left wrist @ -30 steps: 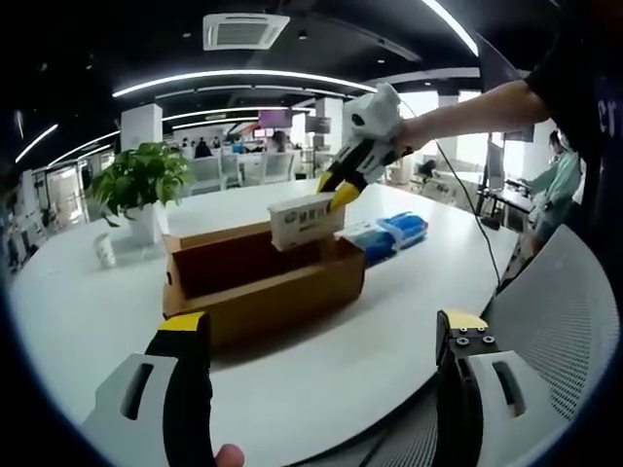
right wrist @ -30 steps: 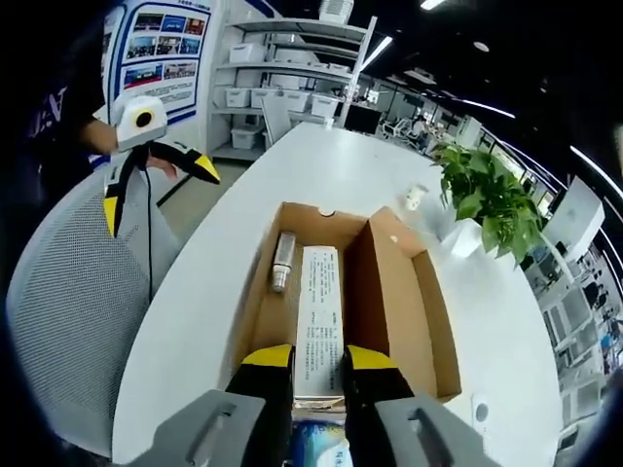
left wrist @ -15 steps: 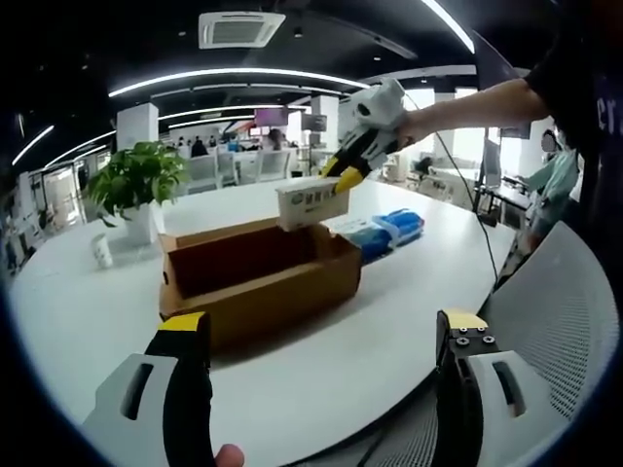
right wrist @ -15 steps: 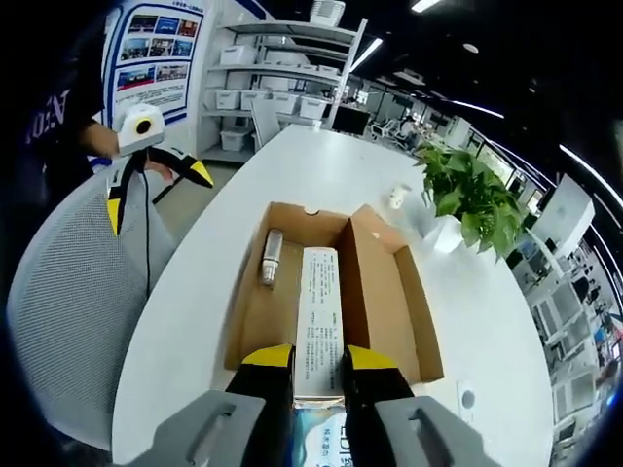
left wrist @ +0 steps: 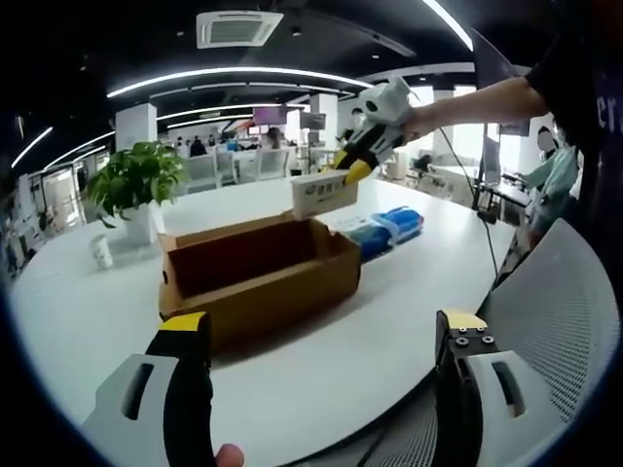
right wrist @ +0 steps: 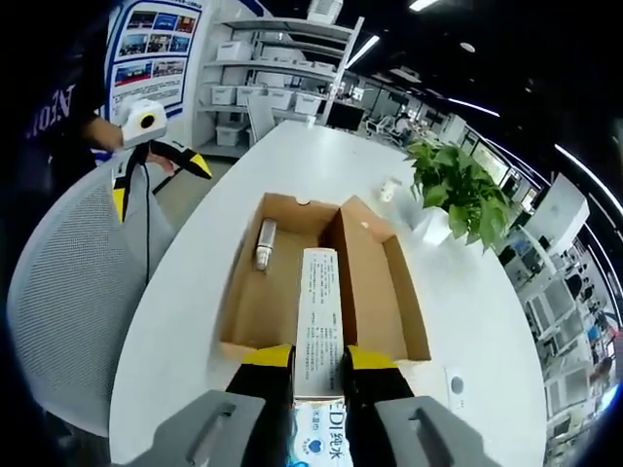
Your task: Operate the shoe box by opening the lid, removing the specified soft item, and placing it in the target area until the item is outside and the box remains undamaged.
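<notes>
Right tool (right wrist: 316, 365) clenched on white printed tissue pack (right wrist: 318, 316), held above open brown cardboard shoe box (right wrist: 380, 282) mid-frame on white bench (right wrist: 195, 292). Pack's near end hidden behind jaws. Left tool (left wrist: 321, 341) released, holding nothing.

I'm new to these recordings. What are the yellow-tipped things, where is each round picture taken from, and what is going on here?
A person holds a hand-held claw in each hand; a fisheye camera rides on each. The left gripper view looks along the left claw, which is open and holds nothing. In it the right claw comes in from the right, lifted over the table.

The right gripper view looks down along the right claw, shut on a long white tissue pack held above the open cardboard shoe box. A small cylindrical object lies inside the box. A potted plant and a blue-and-white pack sit on the table too.
</notes>
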`<state>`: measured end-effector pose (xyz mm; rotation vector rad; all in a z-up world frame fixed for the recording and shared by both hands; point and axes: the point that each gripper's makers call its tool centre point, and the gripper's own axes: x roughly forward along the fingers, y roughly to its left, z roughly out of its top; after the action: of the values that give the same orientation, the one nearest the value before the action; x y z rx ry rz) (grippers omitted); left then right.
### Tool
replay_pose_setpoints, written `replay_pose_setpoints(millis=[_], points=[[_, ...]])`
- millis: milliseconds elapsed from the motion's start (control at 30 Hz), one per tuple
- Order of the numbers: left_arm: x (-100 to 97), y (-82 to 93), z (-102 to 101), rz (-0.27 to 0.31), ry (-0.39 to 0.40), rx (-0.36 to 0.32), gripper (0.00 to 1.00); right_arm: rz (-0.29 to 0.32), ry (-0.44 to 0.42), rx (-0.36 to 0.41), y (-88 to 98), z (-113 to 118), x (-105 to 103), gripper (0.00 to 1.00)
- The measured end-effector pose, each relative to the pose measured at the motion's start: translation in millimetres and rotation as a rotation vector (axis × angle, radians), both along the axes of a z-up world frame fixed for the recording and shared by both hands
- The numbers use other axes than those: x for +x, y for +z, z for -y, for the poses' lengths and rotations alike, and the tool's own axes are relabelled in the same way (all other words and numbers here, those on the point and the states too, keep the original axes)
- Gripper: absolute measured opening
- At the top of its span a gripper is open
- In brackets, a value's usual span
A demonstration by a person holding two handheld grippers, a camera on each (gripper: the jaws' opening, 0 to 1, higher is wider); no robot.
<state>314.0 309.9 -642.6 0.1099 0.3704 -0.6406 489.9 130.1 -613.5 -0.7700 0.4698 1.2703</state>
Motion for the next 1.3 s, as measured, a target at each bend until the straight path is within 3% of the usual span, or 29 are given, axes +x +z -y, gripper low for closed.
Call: replay_pose_setpoints(millis=[1300], points=[[-1.3,-5.6,0.9,-0.031,-0.005,0.019,0.94,0.021,-0.145,-0.052,-11.0,100.2,43.4,0.15]])
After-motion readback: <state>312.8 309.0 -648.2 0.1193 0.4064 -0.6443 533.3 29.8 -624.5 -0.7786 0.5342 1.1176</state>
